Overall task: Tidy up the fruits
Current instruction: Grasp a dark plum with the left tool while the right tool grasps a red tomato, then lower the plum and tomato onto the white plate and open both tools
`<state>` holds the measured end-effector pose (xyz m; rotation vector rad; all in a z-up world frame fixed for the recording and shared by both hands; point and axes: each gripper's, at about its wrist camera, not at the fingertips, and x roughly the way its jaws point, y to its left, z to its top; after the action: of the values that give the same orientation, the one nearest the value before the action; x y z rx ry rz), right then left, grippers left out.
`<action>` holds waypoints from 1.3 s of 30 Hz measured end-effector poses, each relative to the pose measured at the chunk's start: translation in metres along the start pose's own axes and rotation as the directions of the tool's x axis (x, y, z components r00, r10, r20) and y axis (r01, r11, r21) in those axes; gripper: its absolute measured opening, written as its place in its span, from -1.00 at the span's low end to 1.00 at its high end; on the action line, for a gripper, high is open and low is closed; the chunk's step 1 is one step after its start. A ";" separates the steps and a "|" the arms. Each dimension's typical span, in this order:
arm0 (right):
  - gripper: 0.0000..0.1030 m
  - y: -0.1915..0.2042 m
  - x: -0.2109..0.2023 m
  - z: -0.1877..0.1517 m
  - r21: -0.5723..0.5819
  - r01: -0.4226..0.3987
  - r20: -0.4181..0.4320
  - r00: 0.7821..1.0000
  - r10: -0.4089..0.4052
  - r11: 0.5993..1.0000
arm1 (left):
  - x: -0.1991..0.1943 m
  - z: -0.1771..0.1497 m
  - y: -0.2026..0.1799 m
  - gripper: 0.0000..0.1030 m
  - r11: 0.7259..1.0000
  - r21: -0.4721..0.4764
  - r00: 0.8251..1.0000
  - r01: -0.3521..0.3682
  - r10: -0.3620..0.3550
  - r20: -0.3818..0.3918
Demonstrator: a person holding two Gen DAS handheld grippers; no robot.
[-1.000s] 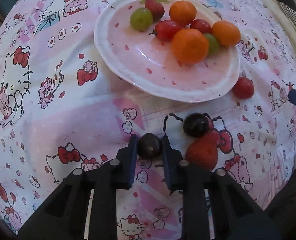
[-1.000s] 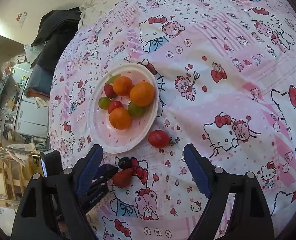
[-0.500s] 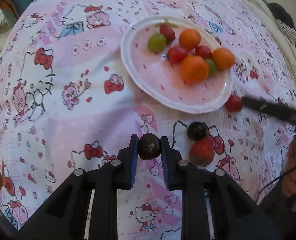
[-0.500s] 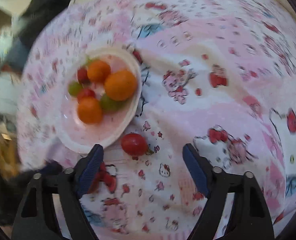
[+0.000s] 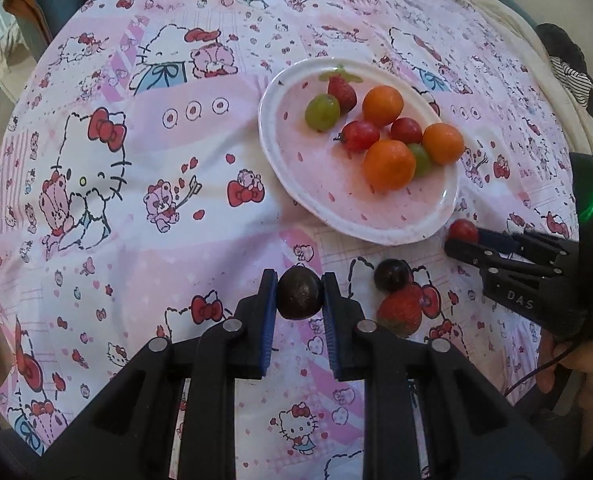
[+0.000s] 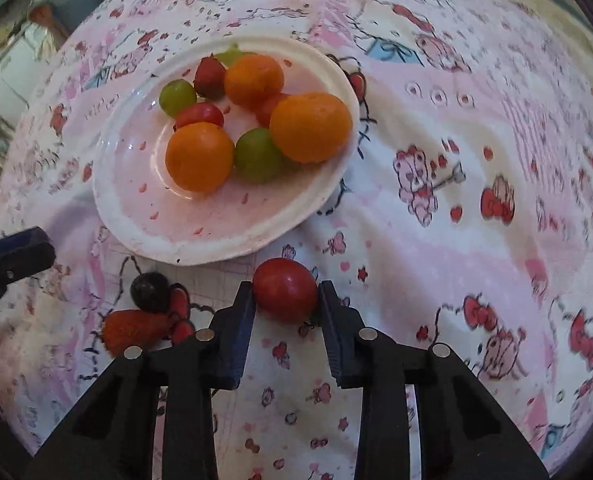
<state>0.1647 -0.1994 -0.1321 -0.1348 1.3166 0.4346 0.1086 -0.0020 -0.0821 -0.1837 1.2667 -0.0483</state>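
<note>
My left gripper (image 5: 299, 294) is shut on a dark grape (image 5: 299, 297) and holds it above the cloth, short of the white plate (image 5: 292, 176). The plate holds oranges, green grapes, red tomatoes and a strawberry. My right gripper (image 6: 285, 293) has closed around a red tomato (image 6: 285, 290) lying on the cloth just in front of the plate (image 6: 216, 240). It also shows in the left wrist view (image 5: 462, 230). A second dark grape (image 5: 391, 275) and a strawberry (image 5: 399, 315) lie on the cloth between the two grippers.
A pink Hello Kitty cloth (image 5: 136, 200) covers the surface. Dark clothing (image 5: 568, 64) lies past its far right edge. Furniture and clutter (image 6: 0, 60) stand beyond the left edge.
My left gripper rose and pulled back with the dark grape. My right gripper moved in towards the red tomato and closed from wide open onto it.
</note>
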 end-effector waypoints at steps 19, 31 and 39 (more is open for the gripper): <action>-0.35 -0.037 -0.098 0.007 0.216 -0.245 0.353 0.922 0.159 0.945 | -0.061 0.034 0.013 -0.65 0.995 0.019 0.952 -0.094 0.085 0.293; -0.35 -0.008 -0.064 0.067 0.074 -0.261 0.308 0.924 0.227 0.962 | -0.015 0.081 -0.025 -0.65 0.986 0.139 0.957 -0.091 0.048 0.284; -0.35 -0.002 -0.028 0.086 0.056 -0.261 0.240 0.940 0.241 0.964 | 0.026 0.090 -0.035 -0.64 0.981 0.167 0.977 -0.098 0.063 0.206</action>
<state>0.2380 -0.1786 -0.0840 0.1564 1.1235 0.5908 0.2044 -0.0299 -0.0750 0.0161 1.0618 -0.0699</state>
